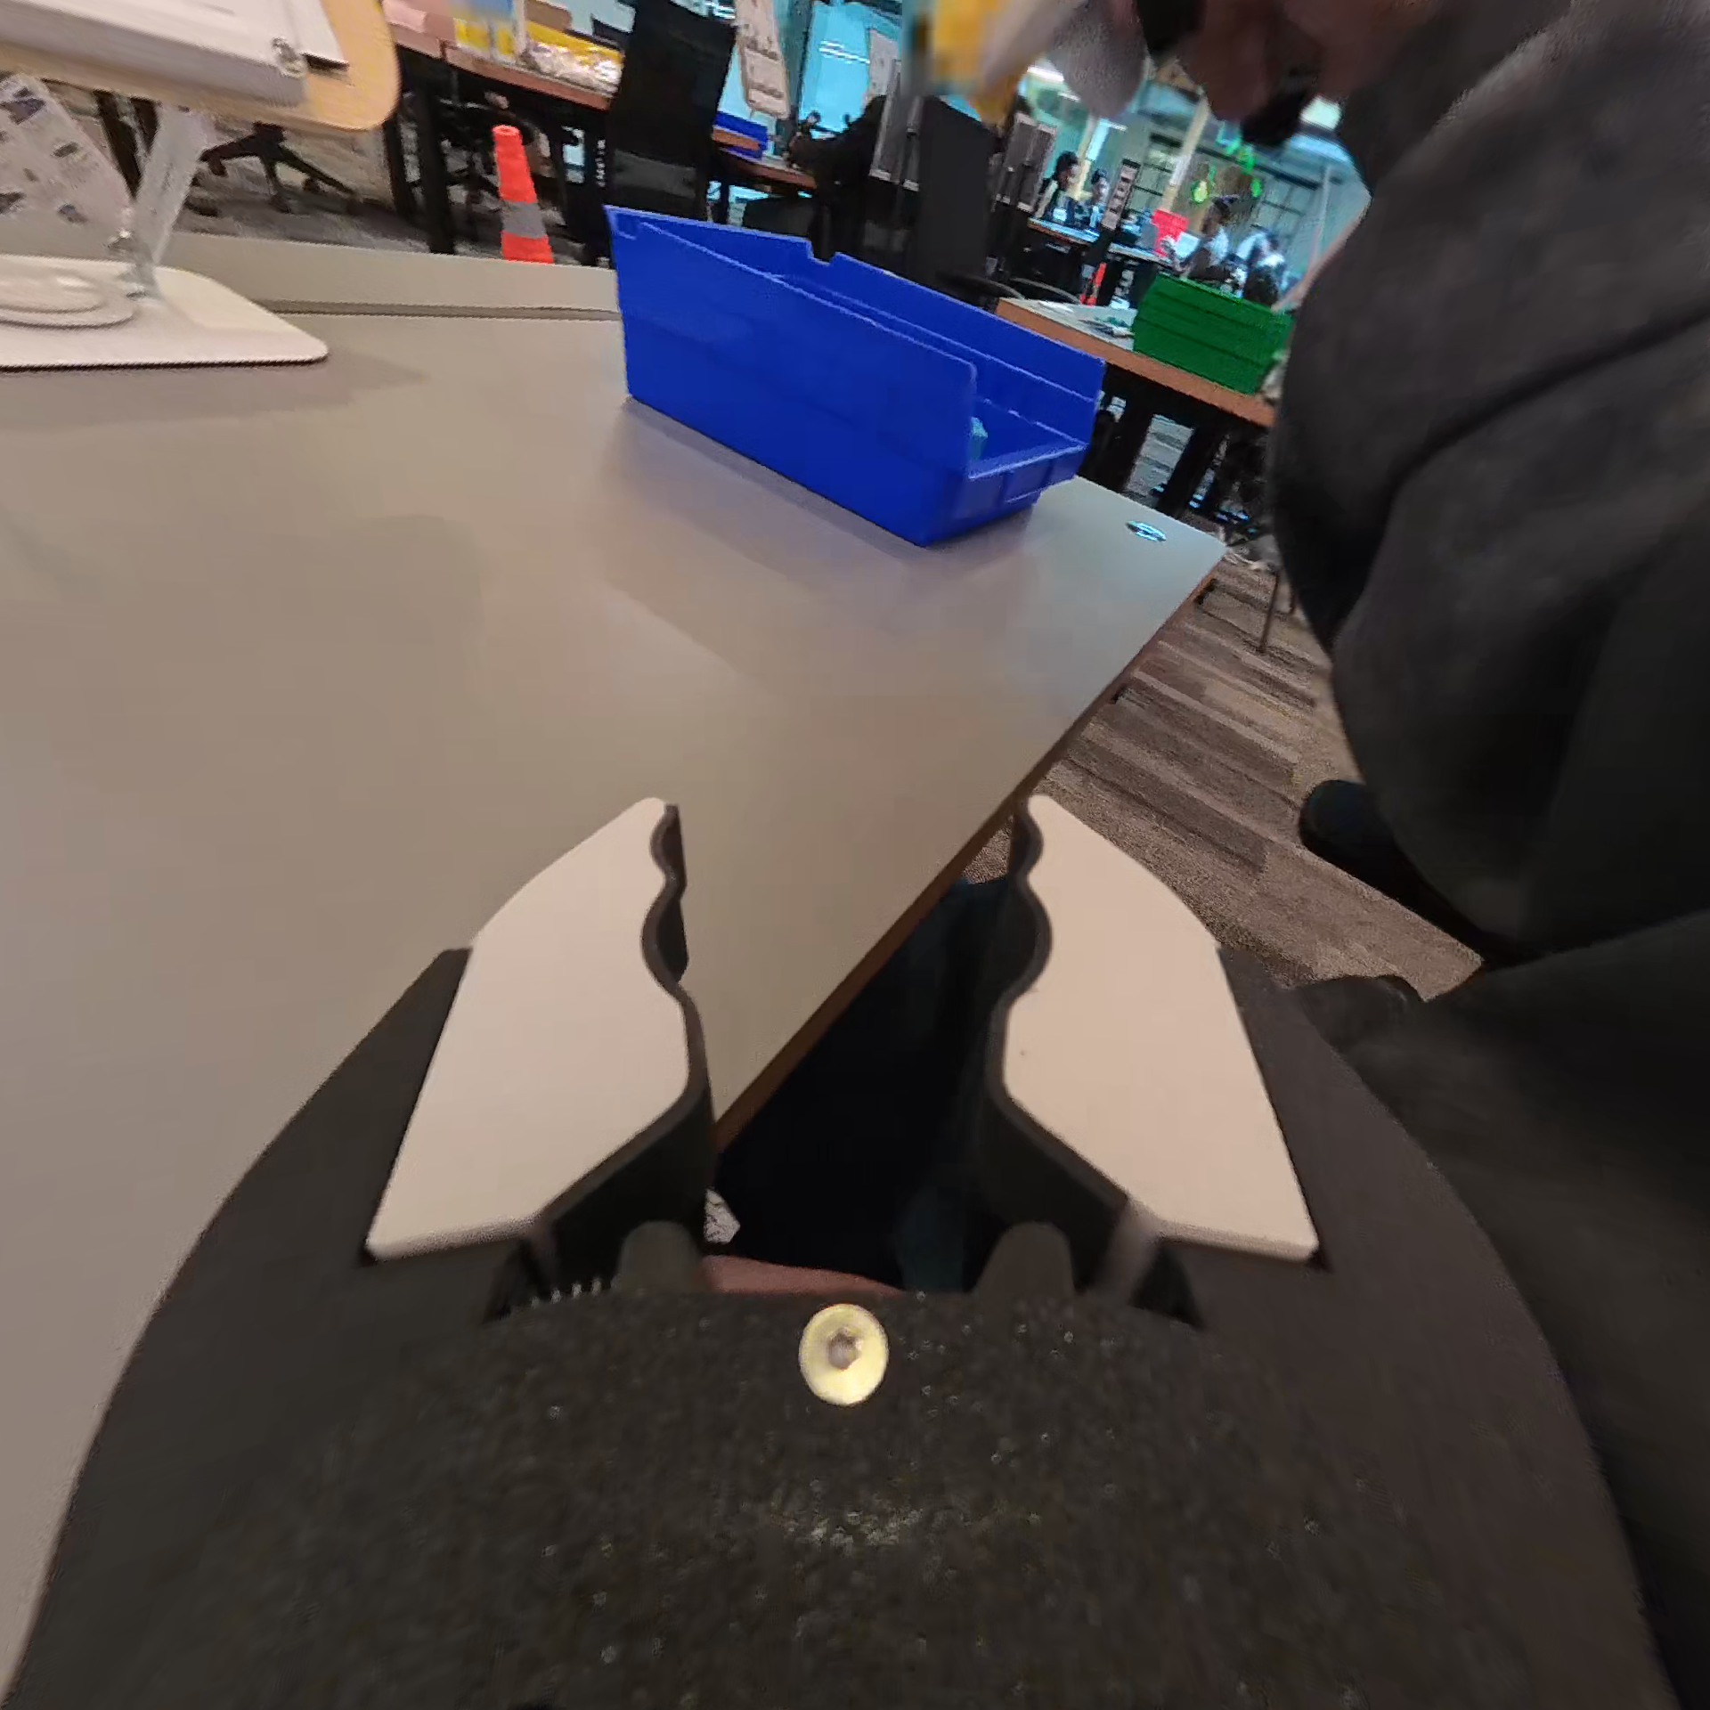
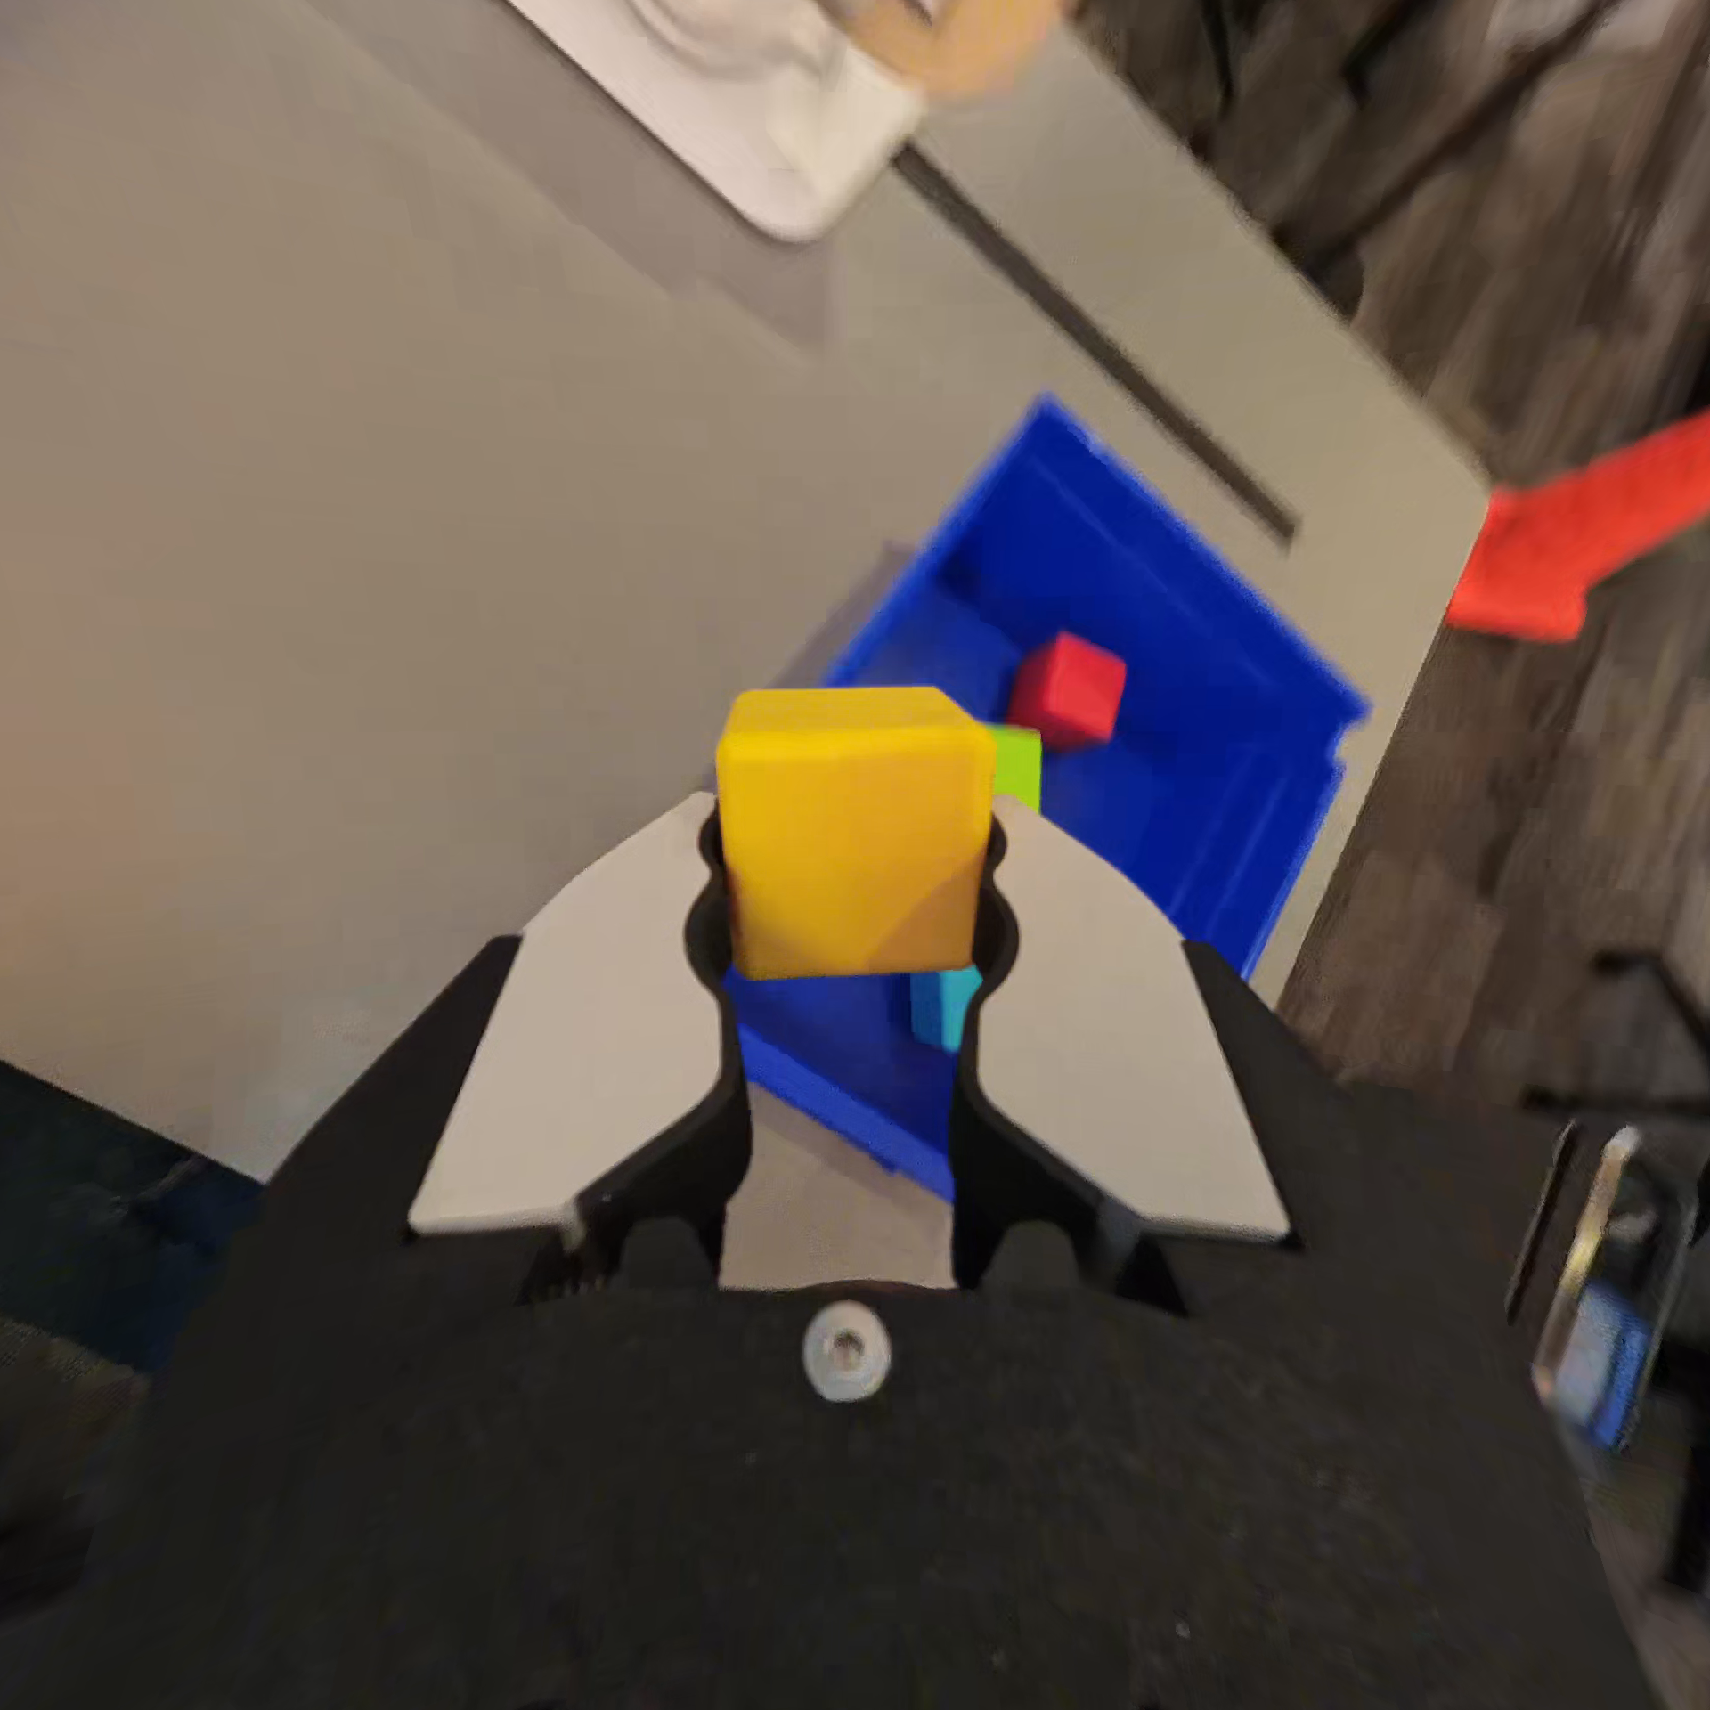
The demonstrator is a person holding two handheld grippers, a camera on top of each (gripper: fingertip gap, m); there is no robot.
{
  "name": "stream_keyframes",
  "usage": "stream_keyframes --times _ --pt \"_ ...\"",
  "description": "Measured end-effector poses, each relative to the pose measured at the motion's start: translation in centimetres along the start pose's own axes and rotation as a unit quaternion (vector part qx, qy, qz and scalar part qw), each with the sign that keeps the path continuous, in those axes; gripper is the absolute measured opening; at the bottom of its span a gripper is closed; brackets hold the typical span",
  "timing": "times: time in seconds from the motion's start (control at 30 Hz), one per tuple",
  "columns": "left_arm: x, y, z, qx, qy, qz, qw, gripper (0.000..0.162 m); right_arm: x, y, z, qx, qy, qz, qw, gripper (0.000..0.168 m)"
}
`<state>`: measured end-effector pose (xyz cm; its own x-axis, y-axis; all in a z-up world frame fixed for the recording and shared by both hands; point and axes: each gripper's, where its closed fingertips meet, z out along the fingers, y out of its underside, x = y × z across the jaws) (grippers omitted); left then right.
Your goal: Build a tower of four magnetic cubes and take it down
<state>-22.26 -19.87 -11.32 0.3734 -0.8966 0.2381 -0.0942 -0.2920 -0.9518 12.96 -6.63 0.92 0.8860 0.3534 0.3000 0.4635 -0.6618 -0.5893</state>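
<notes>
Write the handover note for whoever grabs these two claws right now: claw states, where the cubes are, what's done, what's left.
Left claw: open, empty, at the grey table's near edge.
Right claw: shut on the yellow plastic cube, held above the blue plastic bin.
In the bin: red cube, green cube, teal cube, each partly hidden.
Done: no tower shows on the table in either view.
Left: whether this is the start or the end cannot be told from here; check before you stack.
</notes>
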Motion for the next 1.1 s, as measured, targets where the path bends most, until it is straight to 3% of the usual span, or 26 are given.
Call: stream_keyframes --times 0.13,0.27,0.5,0.57,0.67,0.77,0.9,0.97,1.03,1.1 --pt "-0.9 0.3 0.9 -0.013 -0.022 0.006 1.0 0.071 1.0 6.9 6.1 -0.093 -0.039 0.071 0.992 0.05" --pt "-1.4 0.8 3.1 -0.042 -0.055 0.056 0.996 0.072 -0.9 11.1 11.4 -0.179 -0.075 0.067 0.979 0.051" --pt "1.6 -2.2 12.1 -0.052 -0.083 0.074 0.992 0.068 -2.6 12.3 14.4 -0.208 -0.114 0.057 0.97 0.051" --pt "3.0 -3.4 16.1 -0.057 -0.084 0.07 0.992 0.07 -1.9 12.1 14.0 -0.198 -0.098 0.055 0.974 0.064" --pt "5.0 -5.3 22.8 -0.06 -0.072 0.062 0.994 0.075 0.5 11.3 10.5 -0.136 -0.053 0.076 0.986 0.067" --pt "5.7 -6.4 29.1 -0.063 -0.087 0.042 0.993 0.076 4.2 11.4 4.2 -0.01 0.016 0.145 0.989 0.068" --pt "4.5 -6.2 34.9 -0.07 -0.147 0.028 0.986 0.073 8.7 15.3 -2.1 0.155 0.101 0.275 0.943 0.067" --pt "4.1 -6.1 36.0 -0.072 -0.159 -0.002 0.985 0.061 9.6 18.3 -1.9 0.194 0.108 0.342 0.913 0.066" --pt "3.5 -6.5 36.2 -0.056 -0.17 -0.017 0.984 0.032 9.2 20.0 -0.4 0.214 0.084 0.38 0.896 0.065" --pt "3.0 -6.5 36.0 -0.054 -0.182 -0.008 0.982 0.028 8.2 20.3 1.4 0.223 0.066 0.4 0.887 0.063"
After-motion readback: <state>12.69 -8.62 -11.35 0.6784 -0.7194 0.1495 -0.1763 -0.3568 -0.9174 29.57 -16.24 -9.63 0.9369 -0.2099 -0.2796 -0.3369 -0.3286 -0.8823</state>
